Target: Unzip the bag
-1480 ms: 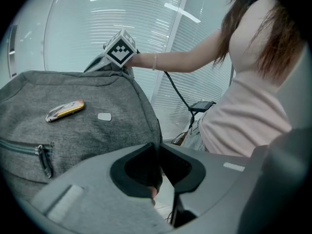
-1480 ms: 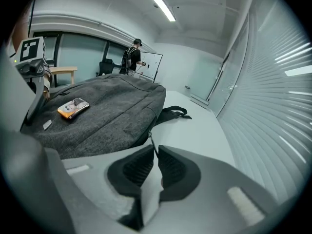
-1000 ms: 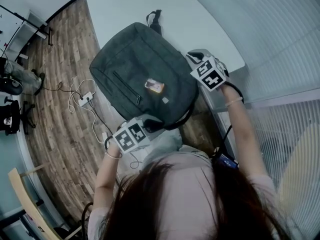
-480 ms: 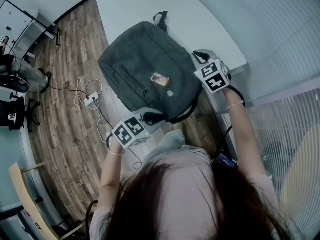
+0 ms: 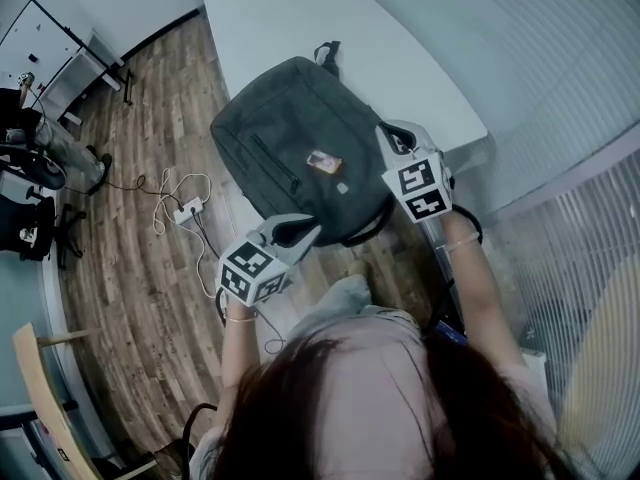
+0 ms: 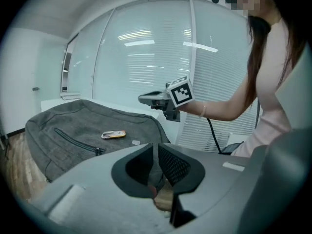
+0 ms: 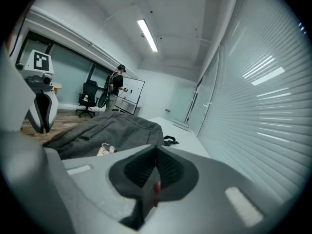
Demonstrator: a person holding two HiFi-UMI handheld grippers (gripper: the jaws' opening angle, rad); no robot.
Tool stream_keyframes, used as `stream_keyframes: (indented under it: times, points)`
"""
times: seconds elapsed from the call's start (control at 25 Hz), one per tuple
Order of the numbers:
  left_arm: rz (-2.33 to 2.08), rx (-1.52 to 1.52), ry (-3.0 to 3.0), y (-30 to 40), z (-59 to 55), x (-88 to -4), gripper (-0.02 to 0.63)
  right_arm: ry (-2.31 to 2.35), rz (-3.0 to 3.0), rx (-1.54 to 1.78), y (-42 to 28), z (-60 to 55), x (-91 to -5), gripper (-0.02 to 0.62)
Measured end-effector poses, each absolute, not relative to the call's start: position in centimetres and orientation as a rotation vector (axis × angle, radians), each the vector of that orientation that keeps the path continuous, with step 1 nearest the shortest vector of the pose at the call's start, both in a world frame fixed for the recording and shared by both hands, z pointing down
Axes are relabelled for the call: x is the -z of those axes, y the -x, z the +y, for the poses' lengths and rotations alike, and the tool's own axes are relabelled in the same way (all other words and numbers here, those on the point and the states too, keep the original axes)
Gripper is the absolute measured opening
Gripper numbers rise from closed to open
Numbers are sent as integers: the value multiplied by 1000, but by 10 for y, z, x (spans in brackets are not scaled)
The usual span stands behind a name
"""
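The grey bag [image 5: 300, 158] lay flat at the near end of the white worktop [image 5: 400, 58], hanging over its left edge, with the front zip [image 5: 272, 163] closed. Over the past second both claws had lifted. The left claw [image 5: 300, 230], at the bag's near edge, had just been closing and stood narrow on what looked like a fold of grey cloth. The right claw [image 5: 390, 136], pressed together and empty, hovered by the bag's near right corner. Unzipping seemed yet to begin.
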State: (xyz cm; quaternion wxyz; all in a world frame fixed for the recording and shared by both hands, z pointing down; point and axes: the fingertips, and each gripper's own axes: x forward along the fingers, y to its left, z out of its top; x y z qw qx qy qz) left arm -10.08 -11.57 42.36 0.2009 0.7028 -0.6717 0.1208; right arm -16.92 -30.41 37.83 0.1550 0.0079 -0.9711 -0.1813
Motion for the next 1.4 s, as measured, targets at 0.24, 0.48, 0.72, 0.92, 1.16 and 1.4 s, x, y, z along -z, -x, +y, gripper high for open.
stream_keyframes:
  times: [0.24, 0.48, 0.72, 0.92, 1.16, 1.4]
  points:
    - [-2034, -265, -1914, 98, -111, -400, 35, 12, -2861, 472, 145, -262, -366, 5]
    - [-2176, -189, -1855, 83, -98, -378, 20, -17, -2919, 401, 113, -232, -354, 5]
    - [-2319, -149, -1758, 66, -80, -365, 11, -62, -3002, 308, 85, -204, -351, 3]
    - [-2462, -6, -1662, 64, -58, -354, 9, -121, -3038, 311, 70, -189, -348, 3]
    - [-2550, -8, -1572, 46, -33, -340, 9, -131, -3089, 377, 45, -157, -326, 3]
    - [-2588, -5, -1580, 31, -18, -327, 9, -135, -3152, 359, 26, -135, -308, 3]
